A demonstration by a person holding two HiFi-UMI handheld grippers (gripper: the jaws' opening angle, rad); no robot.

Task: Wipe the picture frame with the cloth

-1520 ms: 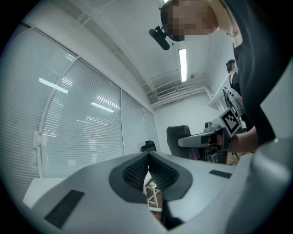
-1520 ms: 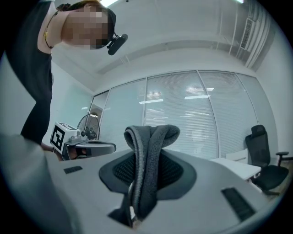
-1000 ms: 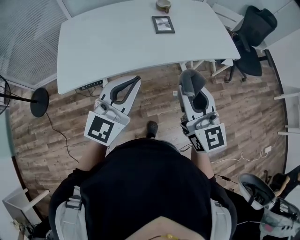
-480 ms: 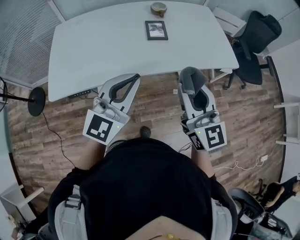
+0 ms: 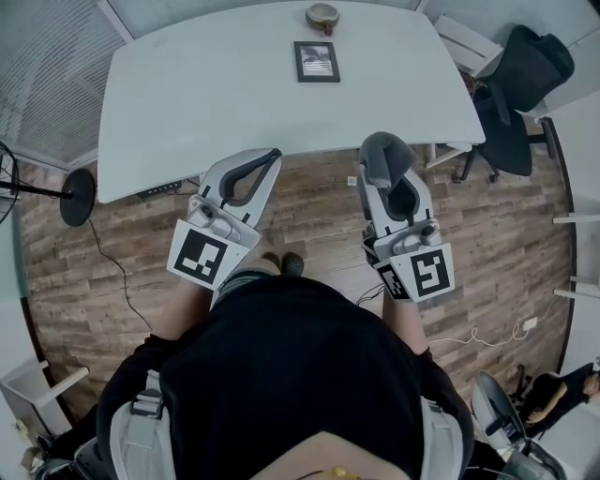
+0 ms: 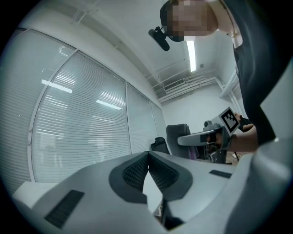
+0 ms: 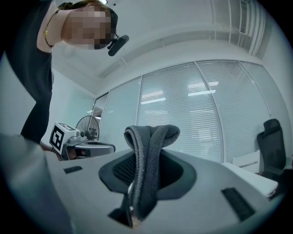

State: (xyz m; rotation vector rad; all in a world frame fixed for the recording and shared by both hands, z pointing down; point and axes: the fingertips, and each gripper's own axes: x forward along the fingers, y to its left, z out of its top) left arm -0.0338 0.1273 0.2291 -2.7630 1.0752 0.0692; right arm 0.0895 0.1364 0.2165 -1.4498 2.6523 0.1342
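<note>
While the person stands at the near edge of the worktop point(image 5: 206, 89), tools: 2, side by side and apart, both pointing toward it.
Left tool point(image 5: 272, 157): jaws pressed together, with nothing between them.
Right tool point(image 5: 384, 159): clamped on the cloth.
Cloth point(image 7: 147, 146): 1, grey and folded over, its fold standing out past the right tool's tips.
Marker cubes: 2, 1 at the back of the left tool point(image 5: 202, 258) and 1 at the back of the right tool point(image 5: 427, 275).
Picture frame point(image 5: 317, 61): 1, dark-edged, lying flat on the worktop well ahead of both tools and roughly between their lines. Neither tool touches it.
Round object point(image 5: 322, 14): 1, just beyond the frame as seen from the tools, at the worktop's far edge. It is too small to identify.
Black office chair point(image 5: 520, 84): 1, off to the right of the right tool, past the worktop's corner.
Fan stand point(image 5: 78, 199): 1, off to the left of the left tool, its round black base on the wooden floor.
Print: each cube face shows a black-and-white square marker pattern, not letters. The picture inside the frame is too small to read.
</note>
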